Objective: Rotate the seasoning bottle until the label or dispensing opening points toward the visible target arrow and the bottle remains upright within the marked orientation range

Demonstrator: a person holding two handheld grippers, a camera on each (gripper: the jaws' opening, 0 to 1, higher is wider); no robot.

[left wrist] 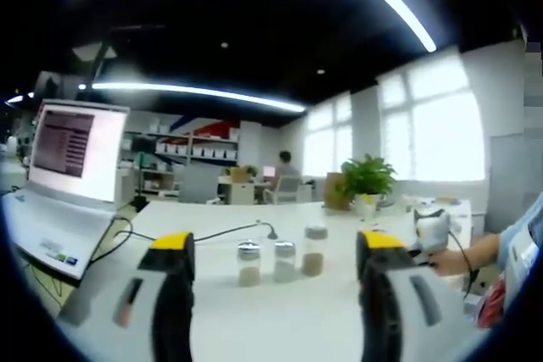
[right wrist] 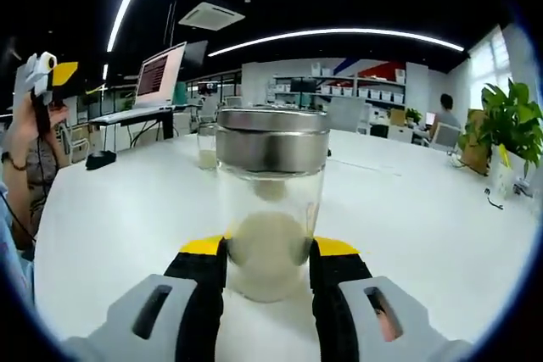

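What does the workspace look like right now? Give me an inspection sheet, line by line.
Surface: white table, bare around the bottles; no target arrow seen.
Job's things: three glass seasoning bottles with metal lids, upright in a row. One seasoning bottle with pale contents sits between the right tool's jaws.
Clutter: open laptop on a stand, potted plant.
Grippers: left tool open, back from the row; right tool closed on the bottle.
Cables: black cable across the table from the laptop side.
Surroundings: office with shelves, windows, ceiling light strips; a seated person in the background.
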